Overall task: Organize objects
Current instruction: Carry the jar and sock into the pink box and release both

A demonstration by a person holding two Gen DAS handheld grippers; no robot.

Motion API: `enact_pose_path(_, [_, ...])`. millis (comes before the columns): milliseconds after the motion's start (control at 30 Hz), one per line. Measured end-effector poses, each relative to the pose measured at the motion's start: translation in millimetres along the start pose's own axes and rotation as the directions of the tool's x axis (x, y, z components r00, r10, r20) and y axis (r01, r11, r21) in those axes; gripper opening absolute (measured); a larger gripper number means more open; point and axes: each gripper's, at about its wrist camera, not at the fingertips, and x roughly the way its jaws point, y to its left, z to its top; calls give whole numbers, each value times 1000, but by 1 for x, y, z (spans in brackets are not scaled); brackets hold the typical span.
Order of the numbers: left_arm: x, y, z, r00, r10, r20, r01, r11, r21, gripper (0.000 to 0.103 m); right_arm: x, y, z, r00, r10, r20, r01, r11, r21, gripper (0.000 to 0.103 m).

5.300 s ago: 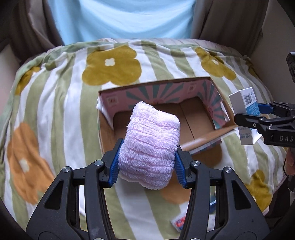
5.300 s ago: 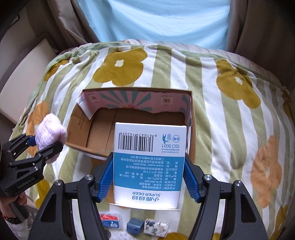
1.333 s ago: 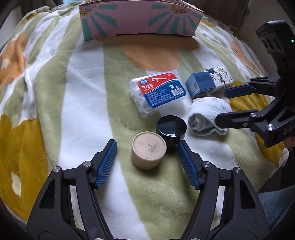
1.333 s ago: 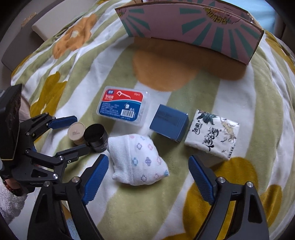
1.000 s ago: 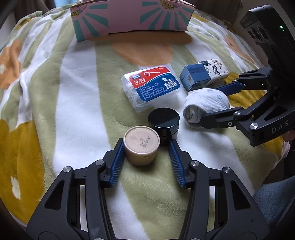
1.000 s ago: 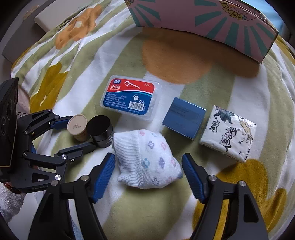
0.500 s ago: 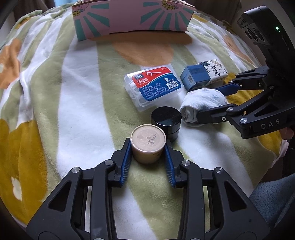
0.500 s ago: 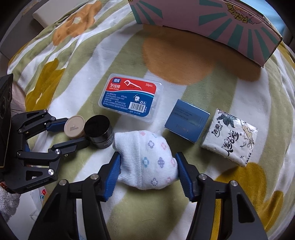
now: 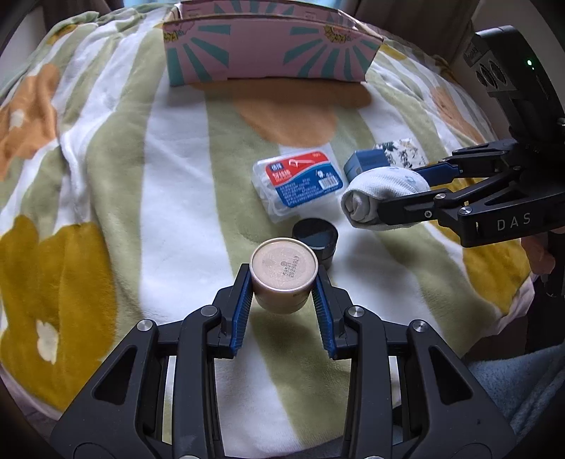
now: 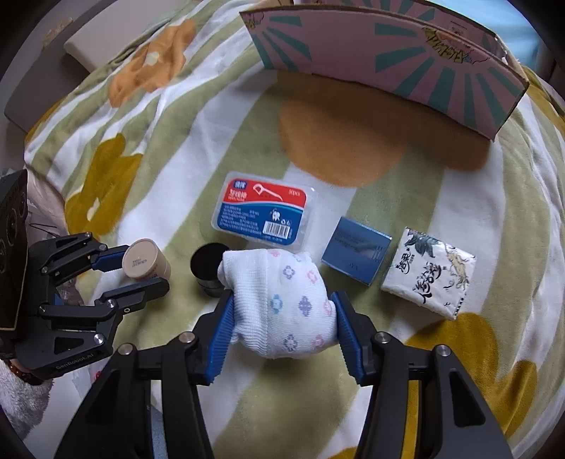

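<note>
My left gripper (image 9: 283,282) is shut on a small tan round jar (image 9: 283,272) and holds it just above the blanket; it also shows in the right wrist view (image 10: 144,264). My right gripper (image 10: 282,310) is shut on a rolled white sock with flower prints (image 10: 282,303), lifted off the blanket; the sock also shows in the left wrist view (image 9: 381,192). A black round jar (image 9: 316,240) stands between them. The pink cardboard box with teal rays (image 9: 268,58) stands at the far side.
On the striped flowered blanket (image 9: 169,197) lie a floss-pick case (image 10: 265,210), a blue box (image 10: 356,254) and a printed tissue pack (image 10: 429,272). A flat beige cushion (image 10: 106,31) lies off the blanket's far left edge.
Both grippers closed: the left on the tan jar, the right on the sock. Both objects are now raised off the blanket. Earlier, a pink towel and a white box were held over the box.
</note>
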Motion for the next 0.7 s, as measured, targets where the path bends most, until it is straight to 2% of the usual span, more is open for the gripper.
enact_pose_path(167, [-22, 7, 25, 1000, 8, 15, -8, 1000, -28, 30, -23, 0, 14, 999, -3, 40, 2, 999, 42, 50])
enact_pose_path(333, [-43, 11, 62, 999, 32, 38, -31, 999, -10, 30, -57, -13, 31, 995, -23, 94, 13, 994, 107, 50])
enact_pose_path(533, [-65, 16, 122, 997, 28, 70, -32, 998, 48, 30, -97, -32, 58, 985, -65, 157, 36, 983, 180, 50])
enact_pose_path(700, [-67, 21, 186, 997, 33, 71, -39, 995, 90, 31, -123, -53, 88, 974, -94, 206, 45, 972, 231, 50])
